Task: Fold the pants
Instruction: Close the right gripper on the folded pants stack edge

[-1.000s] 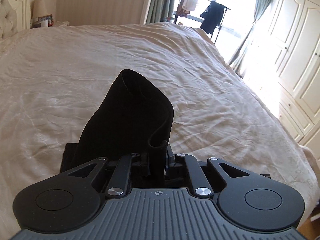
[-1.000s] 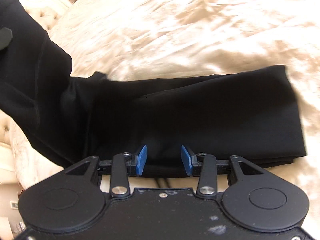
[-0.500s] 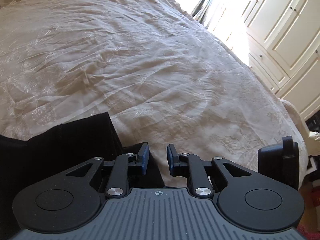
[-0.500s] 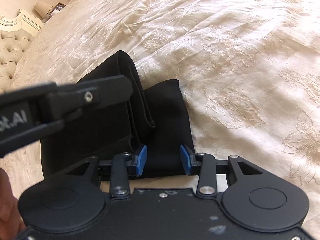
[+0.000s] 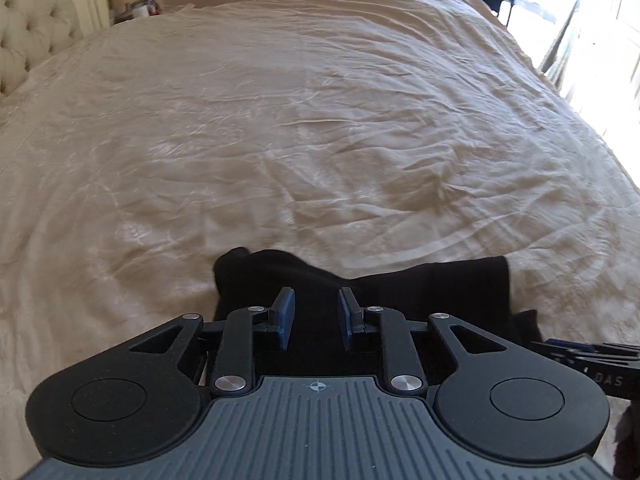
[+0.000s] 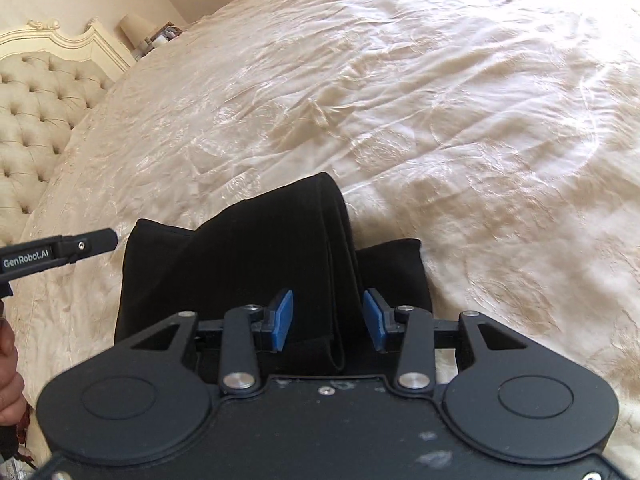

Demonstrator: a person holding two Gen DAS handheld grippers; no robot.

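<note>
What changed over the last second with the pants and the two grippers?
The left gripper let go of the pants; its fingers are opening. The lifted end dropped onto the folded stack on the bed. The right gripper stayed open, gripping nothing.

The left gripper [image 5: 313,318] tilts downward, its jaws opening with nothing pinched. The right gripper [image 6: 328,322] tilts downward too, jaws apart.
</note>
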